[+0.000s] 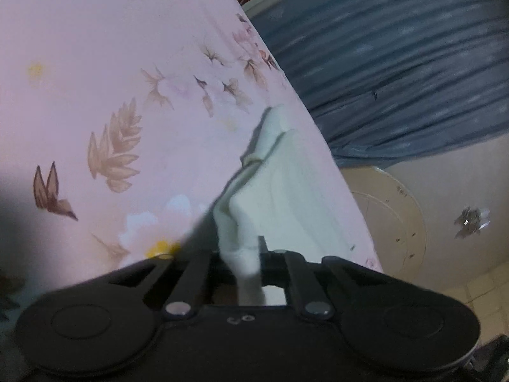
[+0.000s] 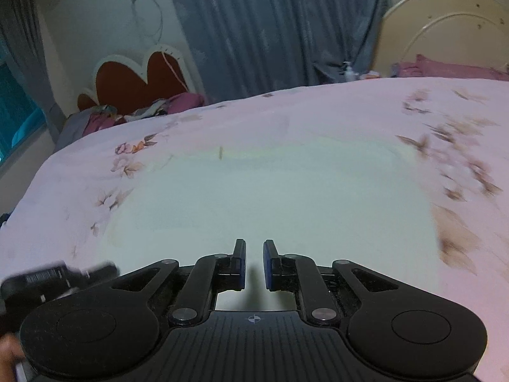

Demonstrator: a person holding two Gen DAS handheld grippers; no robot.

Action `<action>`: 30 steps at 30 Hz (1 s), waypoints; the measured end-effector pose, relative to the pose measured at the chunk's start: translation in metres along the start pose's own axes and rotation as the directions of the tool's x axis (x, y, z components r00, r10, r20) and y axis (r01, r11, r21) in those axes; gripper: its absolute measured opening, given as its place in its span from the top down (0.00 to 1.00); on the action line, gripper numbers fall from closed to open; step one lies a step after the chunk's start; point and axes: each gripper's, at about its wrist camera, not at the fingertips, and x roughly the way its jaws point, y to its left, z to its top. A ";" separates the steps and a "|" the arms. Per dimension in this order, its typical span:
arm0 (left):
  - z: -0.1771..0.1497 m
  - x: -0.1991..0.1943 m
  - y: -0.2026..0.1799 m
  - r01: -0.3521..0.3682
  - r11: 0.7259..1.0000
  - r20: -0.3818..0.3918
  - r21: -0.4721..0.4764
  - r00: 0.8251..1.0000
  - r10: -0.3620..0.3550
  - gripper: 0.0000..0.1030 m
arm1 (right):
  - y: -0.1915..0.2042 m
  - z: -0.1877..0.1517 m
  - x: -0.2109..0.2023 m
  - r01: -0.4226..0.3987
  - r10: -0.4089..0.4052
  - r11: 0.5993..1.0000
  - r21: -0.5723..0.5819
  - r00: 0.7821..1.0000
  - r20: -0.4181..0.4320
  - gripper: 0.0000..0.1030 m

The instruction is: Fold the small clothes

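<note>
A small pale white-green garment (image 1: 286, 191) lies on a pink floral bedsheet (image 1: 111, 63). My left gripper (image 1: 243, 254) is shut on a bunched edge of the garment, which rises from the sheet into its jaws. In the right wrist view the same garment (image 2: 270, 197) lies spread flat on the bedsheet (image 2: 350, 111). My right gripper (image 2: 254, 264) hovers over the garment's near edge, its blue-padded jaws a narrow gap apart and holding nothing. The left gripper shows blurred in the right wrist view (image 2: 57, 277), low on the left.
Blue-grey curtains (image 2: 270, 25) hang behind the bed. A red heart-shaped headboard (image 2: 140, 79) with piled clothes (image 2: 127, 114) stands at back left. A cream headboard (image 2: 445, 28) and pink pillows (image 2: 445, 67) are at back right. The bed's edge (image 1: 334, 159) drops off to the right.
</note>
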 end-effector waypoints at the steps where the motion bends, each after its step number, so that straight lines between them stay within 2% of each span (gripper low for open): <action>1: 0.000 -0.003 -0.003 0.006 1.000 0.009 0.017 1.000 -0.007 0.93 | 0.003 0.004 0.008 0.003 -0.003 1.000 -0.004 1.000 -0.005 0.90; 4: -0.004 -0.011 -0.011 0.017 0.996 0.026 0.087 0.999 -0.019 0.92 | 0.009 0.009 0.029 0.004 -0.004 1.000 -0.021 1.000 -0.016 0.90; 6: -0.005 -0.010 -0.009 -0.030 0.996 0.042 0.088 0.999 0.027 0.79 | 0.008 0.002 0.044 0.024 -0.026 0.999 -0.038 0.998 -0.052 0.90; 7: -0.004 -0.007 -0.007 -0.023 0.997 0.041 0.075 0.999 0.020 0.79 | 0.005 -0.003 0.052 0.032 -0.034 0.999 -0.026 0.997 -0.073 0.91; 10: 0.001 -0.002 -0.011 -0.035 0.995 0.038 0.097 0.999 0.031 0.79 | 0.001 -0.008 0.056 0.032 -0.033 0.999 -0.012 0.998 -0.054 0.94; 11: 0.001 -0.002 -0.012 -0.032 0.995 0.038 0.098 0.999 0.028 0.83 | 0.001 -0.009 0.057 0.036 -0.037 0.999 -0.020 0.998 -0.051 0.94; 12: 0.002 -0.001 -0.013 -0.032 0.994 0.034 0.106 0.999 0.028 0.94 | 0.002 -0.009 0.058 0.037 -0.039 0.999 -0.028 0.998 -0.047 0.95; 16: 0.000 -0.012 -0.035 -0.021 0.979 0.047 0.203 0.999 0.012 0.93 | -0.001 -0.010 0.057 0.027 -0.028 0.999 -0.029 0.998 -0.050 0.95; 18: -0.003 -0.017 -0.059 -0.010 0.953 0.045 0.302 0.999 -0.004 0.93 | -0.008 -0.007 0.052 0.000 0.000 1.000 -0.001 0.999 -0.047 0.95; 21: -0.014 -0.014 -0.105 0.045 0.895 -0.034 0.444 0.999 -0.034 0.93 | -0.024 -0.004 0.017 -0.056 0.048 0.995 0.086 0.994 0.098 0.94; 23: -0.026 -0.009 -0.133 0.079 0.853 -0.075 0.515 0.996 -0.047 0.93 | -0.043 -0.002 -0.002 -0.075 0.055 0.987 0.142 0.988 0.142 0.94; 26: -0.051 0.000 -0.175 0.137 0.792 -0.138 0.595 0.988 -0.067 0.93 | -0.081 0.001 -0.027 -0.098 0.055 0.968 0.232 0.981 0.186 0.94; 30: -0.095 0.019 -0.220 0.190 0.720 -0.217 0.668 0.974 -0.056 0.93 | -0.138 0.000 -0.064 -0.081 0.004 0.943 0.322 0.972 0.234 0.94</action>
